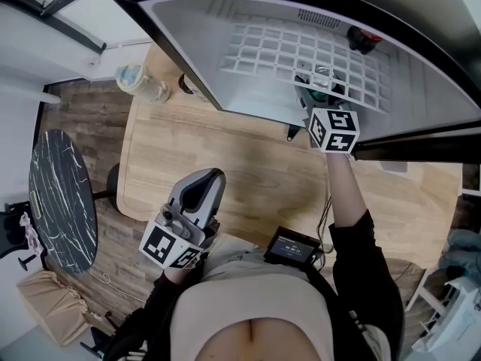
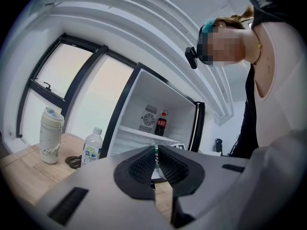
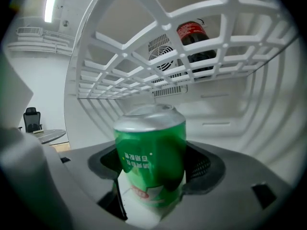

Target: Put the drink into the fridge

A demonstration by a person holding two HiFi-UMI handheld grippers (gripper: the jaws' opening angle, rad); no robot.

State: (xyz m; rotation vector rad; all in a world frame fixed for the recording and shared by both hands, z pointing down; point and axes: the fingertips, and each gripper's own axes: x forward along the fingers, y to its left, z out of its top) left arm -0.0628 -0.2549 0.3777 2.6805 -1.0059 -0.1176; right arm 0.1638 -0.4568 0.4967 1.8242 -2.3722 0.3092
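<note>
Inside the fridge [image 1: 225,66], at one o'clock, gripping a green can [image 3: 148,147] with the right gripper [image 3: 156,178] below the wire shelf [image 3: 144,47]; at seven o'clock, holding the left gripper [image 1: 207,180] closed, empty.

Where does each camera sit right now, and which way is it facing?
Head view: on the person's head, looking steeply down on the wooden table, the open fridge, the person's torso, left gripper and right gripper.
Left gripper view: low by that torso, tilted up past shut, empty jaws toward the fridge.
Right gripper view: inside the fridge under the wire shelf, facing its back wall, jaws clamped on the green can.
Shared: both gripper views show the cola bottle on that shelf.
</note>
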